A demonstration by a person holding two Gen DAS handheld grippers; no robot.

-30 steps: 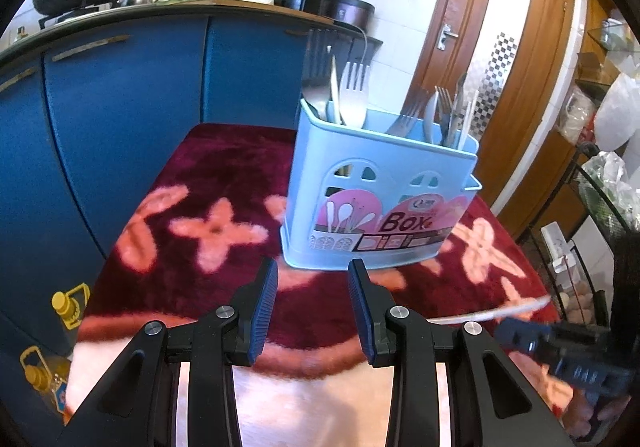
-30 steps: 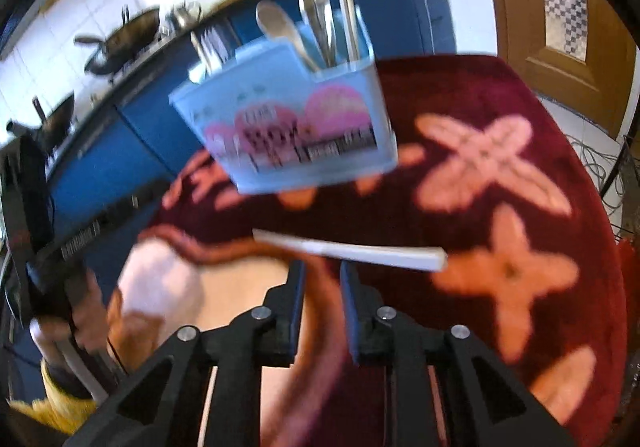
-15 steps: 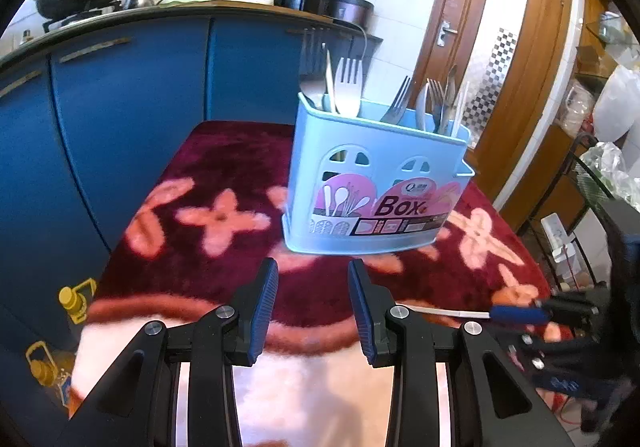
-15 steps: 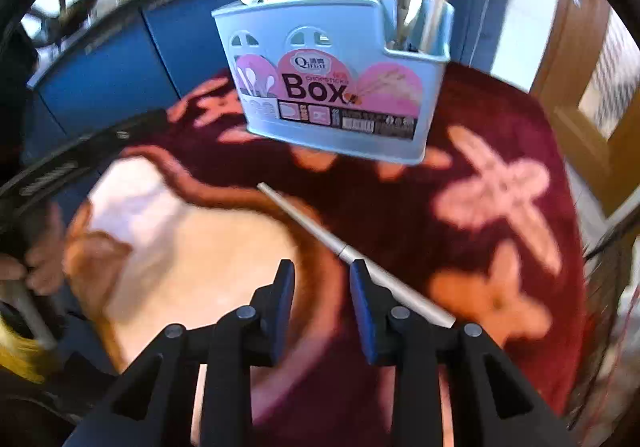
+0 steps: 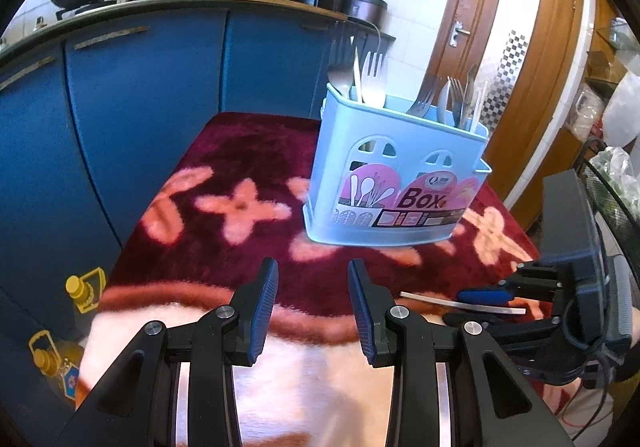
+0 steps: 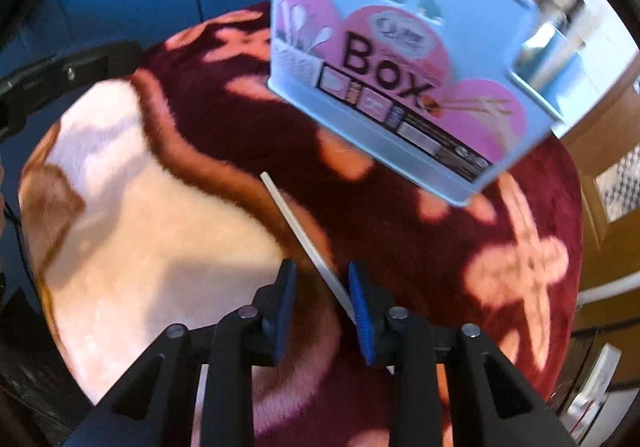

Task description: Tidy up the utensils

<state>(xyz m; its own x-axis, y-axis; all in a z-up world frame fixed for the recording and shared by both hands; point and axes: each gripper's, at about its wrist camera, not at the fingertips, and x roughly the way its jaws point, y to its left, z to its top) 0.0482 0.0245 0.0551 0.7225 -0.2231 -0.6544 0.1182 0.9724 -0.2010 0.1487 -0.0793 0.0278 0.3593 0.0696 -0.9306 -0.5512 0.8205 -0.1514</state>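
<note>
R gripper is closing w/ white stick btwn jaws, pads not pressing yet. L gripper is hanging open, empty. Stick is lying on rug near caddy.

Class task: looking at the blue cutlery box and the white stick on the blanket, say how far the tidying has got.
Done: forks, spoons and sticks already stand in the blue cutlery box. In hand: the right gripper straddles the one white stick lying on the blanket, its jaws closing, not yet clamped. The left gripper is open and empty. Left: grip the stick, lift it and drop it into the box.
</note>
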